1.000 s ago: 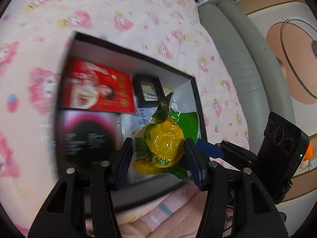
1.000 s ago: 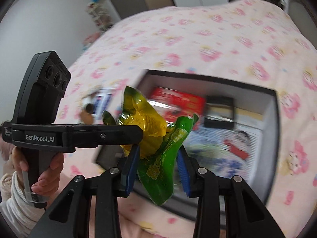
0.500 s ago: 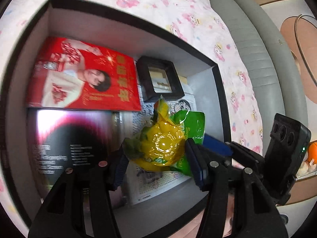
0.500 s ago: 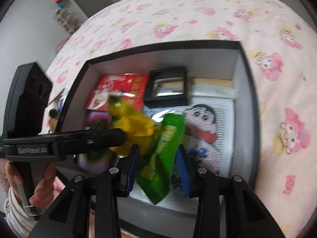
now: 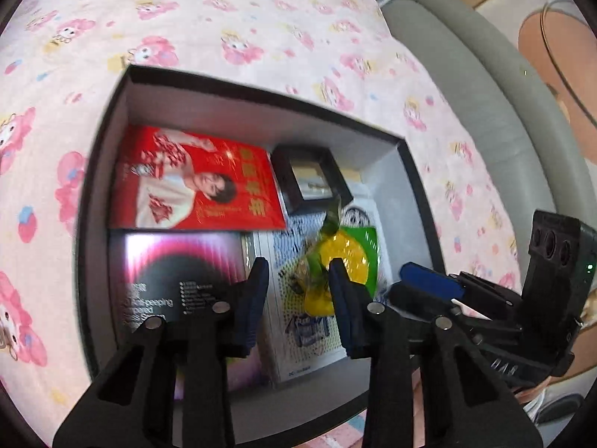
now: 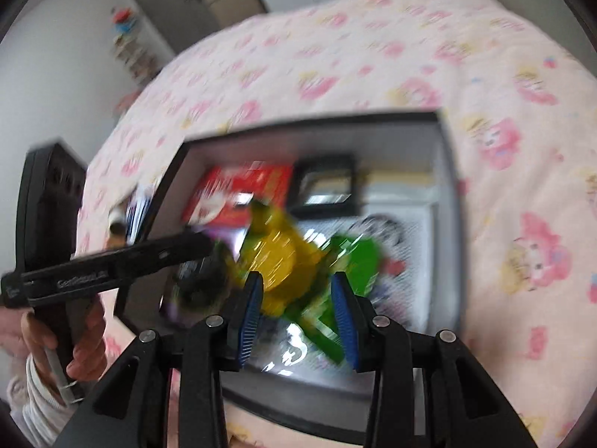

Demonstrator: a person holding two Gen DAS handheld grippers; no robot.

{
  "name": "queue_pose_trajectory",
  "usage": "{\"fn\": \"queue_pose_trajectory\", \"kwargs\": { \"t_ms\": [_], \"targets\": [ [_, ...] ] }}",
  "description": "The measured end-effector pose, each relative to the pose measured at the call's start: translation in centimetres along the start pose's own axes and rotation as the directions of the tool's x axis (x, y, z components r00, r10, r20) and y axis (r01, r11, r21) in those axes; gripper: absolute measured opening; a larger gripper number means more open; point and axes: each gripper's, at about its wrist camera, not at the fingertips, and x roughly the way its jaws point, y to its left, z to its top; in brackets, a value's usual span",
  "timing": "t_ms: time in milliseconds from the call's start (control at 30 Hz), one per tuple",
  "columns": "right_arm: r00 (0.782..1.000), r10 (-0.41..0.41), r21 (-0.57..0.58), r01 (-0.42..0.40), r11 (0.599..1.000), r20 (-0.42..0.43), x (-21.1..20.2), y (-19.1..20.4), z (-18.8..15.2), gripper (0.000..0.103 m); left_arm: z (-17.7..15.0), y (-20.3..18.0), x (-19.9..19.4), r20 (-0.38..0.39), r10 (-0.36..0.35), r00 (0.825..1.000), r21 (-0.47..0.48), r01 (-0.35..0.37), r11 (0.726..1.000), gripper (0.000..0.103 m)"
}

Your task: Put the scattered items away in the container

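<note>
Left gripper (image 5: pixel 298 291): jaws stood apart over the box, nothing clamped; the snack packet showed through the gap, lying below on the box contents.
Right gripper (image 6: pixel 296 304): blue pads (image 6: pixel 341 310) apart, with the blurred packet between and beyond them; no firm pinch could be seen, so it read as released.
Snack packet (image 5: pixel 337 257): yellow and green, crinkled, lay inside the box toward its right wall, on top of a cartoon-printed sheet (image 5: pixel 309 321).
Box (image 5: pixel 261 89): black rim, grey walls, sat on the bed.
Red booklet (image 5: pixel 197 183): flat in the far left corner of the box.
Small black frame (image 5: pixel 309 183): just beside the red booklet, against the far wall.
Dark glossy package (image 5: pixel 179 276): near left part of the box, partly under the left gripper's finger.
Bedcover (image 5: pixel 242 18): pink cartoon print, all around the box.
Right wrist view: heavily motion-blurred; fine contact could not be told there.
</note>
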Motion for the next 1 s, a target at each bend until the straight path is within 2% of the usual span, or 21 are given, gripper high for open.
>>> {"fn": "queue_pose_trajectory", "kwargs": {
  "t_ms": [67, 167, 233, 333, 500, 600, 700, 833, 900, 1000],
  "targets": [
    [0.999, -0.031, -0.023, 0.031, 0.999, -0.014, 0.5, 0.6, -0.2, 0.035, -0.1, 0.0, 0.3, -0.015, 0.026, 1.0, 0.005, -0.026, 1.0, 0.032],
    [0.998, -0.058, -0.022, 0.058, 0.998, -0.018, 0.9, 0.5, -0.2, 0.035, 0.2, 0.1, 1.3, -0.028, 0.115, 0.993, -0.004, -0.115, 0.993, 0.032],
    [0.998, -0.065, -0.003, 0.065, 0.998, -0.011, 0.7, 0.1, -0.1, 0.035, 0.3, 0.8, 1.3, -0.028, 0.129, 0.991, -0.026, -0.13, 0.991, 0.032],
    [0.997, -0.073, 0.025, 0.073, 0.997, 0.002, 0.5, -0.5, 0.0, 0.035, 0.4, 1.2, 0.9, -0.01, 0.083, 0.997, -0.05, -0.083, 0.995, 0.031],
    [0.998, -0.068, 0.021, 0.068, 0.997, 0.01, 0.3, -0.3, 0.1, 0.035, 0.6, 0.1, -0.3, 0.055, -0.023, 0.998, -0.026, 0.025, 0.999, 0.031],
    [0.997, -0.081, 0.014, 0.081, 0.997, -0.003, 0.8, -0.1, 0.0, 0.035, 0.7, -0.5, -0.1, 0.071, -0.051, 0.996, 0.004, 0.051, 0.999, 0.031],
    [0.997, -0.078, 0.007, 0.078, 0.997, -0.022, 1.1, 0.0, -0.2, 0.035, 0.9, -1.1, 0.5, 0.065, -0.049, 0.997, 0.024, 0.047, 0.999, 0.031],
    [0.998, -0.055, -0.016, 0.055, 0.998, -0.021, 0.8, 0.5, -0.3, 0.035, 1.0, -1.1, 2.1, 0.028, 0.031, 0.999, 0.024, -0.032, 0.999, 0.032],
    [0.998, -0.05, -0.046, 0.048, 0.998, -0.046, 1.4, 1.2, -0.5, 0.036, 1.0, -0.6, 2.6, 0.0, 0.067, 0.998, -0.002, -0.067, 0.998, 0.032],
    [0.994, -0.078, -0.094, 0.072, 0.993, -0.072, 2.2, 2.1, -1.0, 0.036, 0.9, 0.2, 2.6, -0.009, 0.108, 0.994, -0.035, -0.108, 0.994, 0.032]
  ]
}}
